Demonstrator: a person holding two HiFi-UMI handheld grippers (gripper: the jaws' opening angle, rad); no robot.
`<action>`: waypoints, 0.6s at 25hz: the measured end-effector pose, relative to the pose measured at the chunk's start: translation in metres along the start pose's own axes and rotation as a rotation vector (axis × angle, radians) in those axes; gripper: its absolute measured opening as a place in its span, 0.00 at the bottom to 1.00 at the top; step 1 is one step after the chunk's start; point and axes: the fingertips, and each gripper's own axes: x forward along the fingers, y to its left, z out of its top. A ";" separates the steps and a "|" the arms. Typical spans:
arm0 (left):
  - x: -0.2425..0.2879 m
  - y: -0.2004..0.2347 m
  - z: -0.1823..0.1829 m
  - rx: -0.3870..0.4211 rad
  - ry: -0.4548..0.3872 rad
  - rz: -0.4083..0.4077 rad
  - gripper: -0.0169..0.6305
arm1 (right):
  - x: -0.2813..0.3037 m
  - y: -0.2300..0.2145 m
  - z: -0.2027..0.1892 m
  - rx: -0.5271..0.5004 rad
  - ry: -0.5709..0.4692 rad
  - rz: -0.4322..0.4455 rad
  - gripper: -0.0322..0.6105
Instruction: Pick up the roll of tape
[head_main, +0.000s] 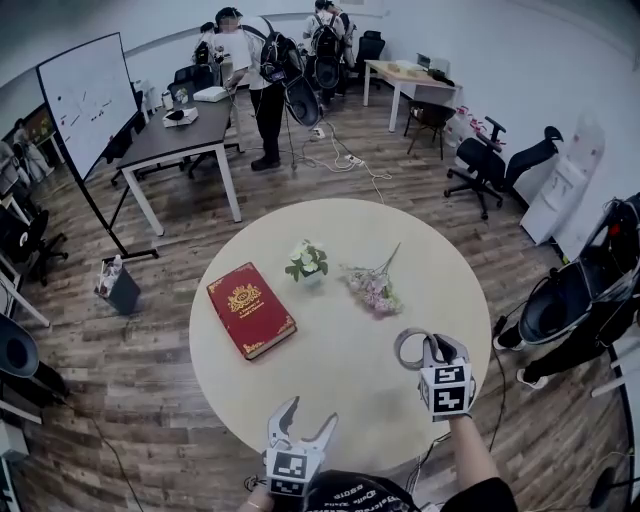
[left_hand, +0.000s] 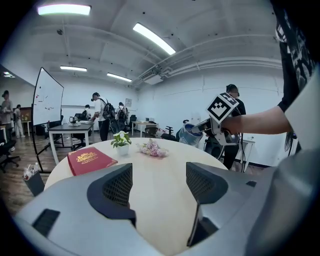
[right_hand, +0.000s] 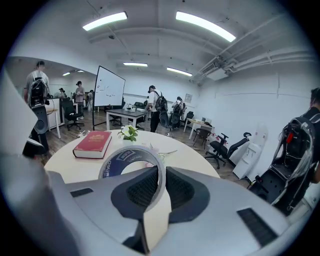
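Observation:
The roll of tape (right_hand: 131, 162), a grey ring with a dark blue printed core, is pinched by its wall between the jaws of my right gripper (right_hand: 161, 188) and hangs in the air above the round table (head_main: 340, 360). In the head view the tape (head_main: 407, 349) shows just left of the right gripper (head_main: 432, 352), over the table's right front part. My left gripper (head_main: 303, 424) hovers at the table's near edge, its jaws apart with nothing between them (left_hand: 159, 186). From the left gripper view the right gripper (left_hand: 212, 126) with the tape is seen raised at the right.
On the table lie a red book (head_main: 250, 309), a small potted plant (head_main: 307, 262) and a sprig of pink flowers (head_main: 372, 286). People stand at the desks (head_main: 180, 140) in the back. Office chairs (head_main: 490, 160) and a whiteboard (head_main: 88, 98) ring the table.

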 end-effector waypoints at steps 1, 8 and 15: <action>0.000 -0.001 0.001 0.006 -0.006 -0.005 0.57 | -0.008 0.004 -0.001 0.006 -0.012 0.003 0.14; -0.003 -0.011 0.003 0.000 -0.029 -0.044 0.57 | -0.063 0.021 -0.016 0.026 -0.084 -0.066 0.14; -0.010 -0.019 -0.002 0.022 -0.035 -0.076 0.57 | -0.114 0.047 -0.037 0.066 -0.178 -0.099 0.14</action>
